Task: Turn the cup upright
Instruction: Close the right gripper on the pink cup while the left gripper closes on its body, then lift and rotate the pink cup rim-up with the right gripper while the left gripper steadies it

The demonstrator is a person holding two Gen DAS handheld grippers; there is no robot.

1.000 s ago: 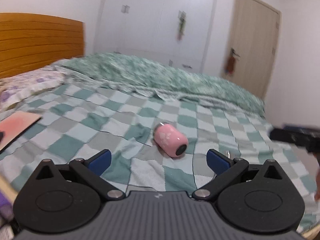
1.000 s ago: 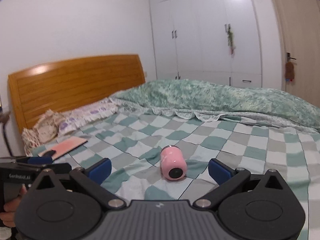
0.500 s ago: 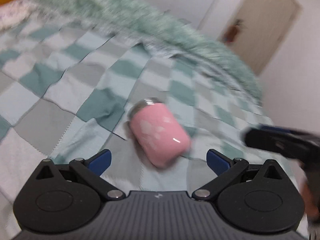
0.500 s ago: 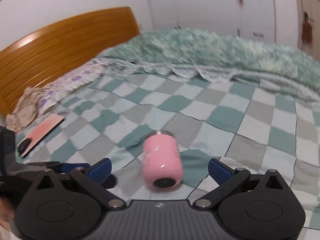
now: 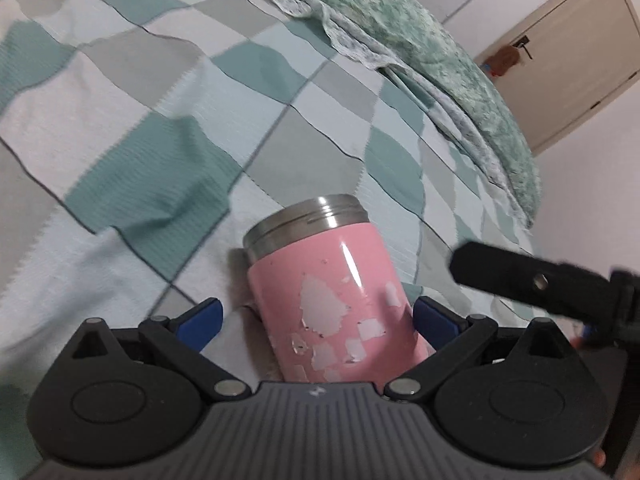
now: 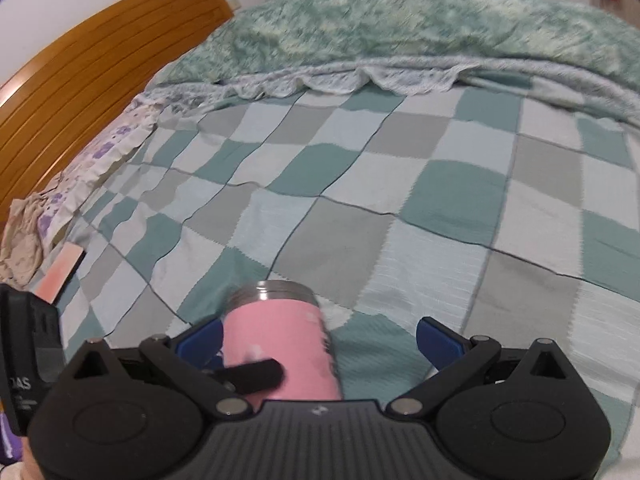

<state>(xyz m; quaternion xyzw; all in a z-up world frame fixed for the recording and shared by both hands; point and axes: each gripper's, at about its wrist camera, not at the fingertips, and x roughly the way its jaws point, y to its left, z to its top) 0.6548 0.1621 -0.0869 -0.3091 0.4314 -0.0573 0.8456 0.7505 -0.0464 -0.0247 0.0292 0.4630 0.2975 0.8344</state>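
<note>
Checkered bed [image 5: 168,92], one pink cup [image 5: 336,300] (lying sideways), two spread grippers [image 5: 316,320] [image 6: 318,338]

The left gripper [image 5: 316,318] has matte black linkage arms, silver pivot screws, blue pads [image 5: 199,319] and a ribbed grey body. The right gripper [image 6: 319,340] looks identical, with blue pads [image 6: 438,342] at two o'clock.

A pink metal cup with a steel rim [image 5: 332,300] lies on the checked green-and-grey bedspread [image 5: 160,128] between the left gripper's [image 5: 316,318] spread blue-tipped fingers (paint flaking).
</note>
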